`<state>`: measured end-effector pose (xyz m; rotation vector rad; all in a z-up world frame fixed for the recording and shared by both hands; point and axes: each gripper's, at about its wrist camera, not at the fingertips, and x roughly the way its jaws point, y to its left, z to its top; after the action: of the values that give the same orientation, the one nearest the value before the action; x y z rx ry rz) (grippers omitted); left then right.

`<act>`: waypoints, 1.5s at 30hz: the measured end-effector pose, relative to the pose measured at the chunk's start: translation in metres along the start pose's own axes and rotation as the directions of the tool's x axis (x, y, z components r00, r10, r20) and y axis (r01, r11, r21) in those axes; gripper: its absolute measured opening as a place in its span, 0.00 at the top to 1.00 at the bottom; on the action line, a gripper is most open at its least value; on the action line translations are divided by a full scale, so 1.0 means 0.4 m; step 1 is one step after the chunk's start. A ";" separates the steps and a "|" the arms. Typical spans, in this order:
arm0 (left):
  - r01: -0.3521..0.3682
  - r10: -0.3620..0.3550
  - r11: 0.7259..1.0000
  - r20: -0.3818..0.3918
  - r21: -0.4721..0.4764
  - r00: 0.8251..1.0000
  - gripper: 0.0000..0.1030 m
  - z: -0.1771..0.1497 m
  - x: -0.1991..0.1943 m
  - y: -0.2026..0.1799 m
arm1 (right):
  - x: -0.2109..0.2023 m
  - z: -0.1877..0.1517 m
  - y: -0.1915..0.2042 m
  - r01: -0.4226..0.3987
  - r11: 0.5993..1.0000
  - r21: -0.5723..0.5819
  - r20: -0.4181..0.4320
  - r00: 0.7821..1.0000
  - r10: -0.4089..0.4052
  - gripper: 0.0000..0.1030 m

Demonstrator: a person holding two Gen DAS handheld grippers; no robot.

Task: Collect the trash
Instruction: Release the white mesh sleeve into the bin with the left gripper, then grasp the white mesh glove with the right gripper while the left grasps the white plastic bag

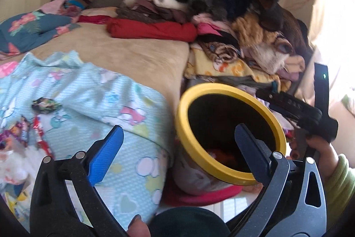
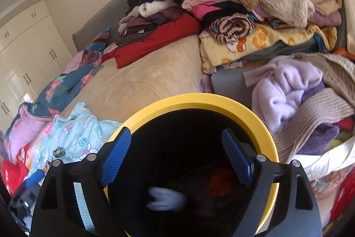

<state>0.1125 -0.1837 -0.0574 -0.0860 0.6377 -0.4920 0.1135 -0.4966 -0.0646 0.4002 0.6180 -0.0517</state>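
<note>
A yellow-rimmed bin (image 2: pixel 199 101) with a dark inside stands beside the bed; it also shows in the left wrist view (image 1: pixel 188 103). My right gripper (image 2: pixel 175 154) is open right above its mouth. A white crumpled piece (image 2: pixel 165 198), blurred, is inside the bin under it, with something orange (image 2: pixel 221 186) at the bottom. My left gripper (image 1: pixel 179 148) is open and empty, between the bed edge and the bin. Wrappers and white crumpled trash (image 1: pixel 20 148) lie on the light-blue blanket (image 1: pixel 88 90) at left. A small dark wrapper (image 1: pixel 45 104) lies there too.
The bed (image 1: pixel 133 57) has a beige cover. A tall heap of clothes and plush blankets (image 1: pixel 221 14) fills its far right side. Knitwear (image 2: pixel 299 99) is piled next to the bin. White wardrobes (image 2: pixel 26 54) stand at the far left.
</note>
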 end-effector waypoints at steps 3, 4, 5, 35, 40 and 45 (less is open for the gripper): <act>-0.015 0.016 0.999 0.021 -0.033 1.000 0.11 0.006 -0.020 0.026 | -0.008 -0.002 0.037 -0.011 0.998 -0.055 0.022 1.000 0.013 0.18; -0.023 0.024 0.999 0.027 -0.040 0.999 0.11 0.009 -0.026 0.033 | -0.012 -0.002 0.045 -0.018 0.998 -0.066 0.028 0.999 0.019 0.17; -0.028 0.030 0.999 0.033 -0.045 0.999 0.11 0.011 -0.031 0.039 | -0.017 -0.001 0.059 -0.025 0.997 -0.078 0.037 0.999 0.028 0.17; -0.148 0.177 0.972 0.152 -0.183 0.973 0.11 0.025 -0.202 0.231 | -0.071 -0.080 0.428 -0.260 0.909 -0.326 -0.029 0.964 0.265 0.10; -0.176 0.214 0.960 0.166 -0.216 0.963 0.11 0.026 -0.238 0.274 | -0.078 -0.107 0.482 -0.296 0.883 -0.364 -0.057 0.953 0.297 0.09; -0.191 0.239 0.950 0.182 -0.248 0.954 0.11 0.025 -0.270 0.312 | -0.084 -0.136 0.542 -0.326 0.850 -0.413 -0.091 0.944 0.318 0.09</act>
<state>0.0954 -0.0241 -0.0179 -0.2787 0.4863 -0.1915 0.0917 -0.2785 -0.0099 0.0761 0.5559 0.4064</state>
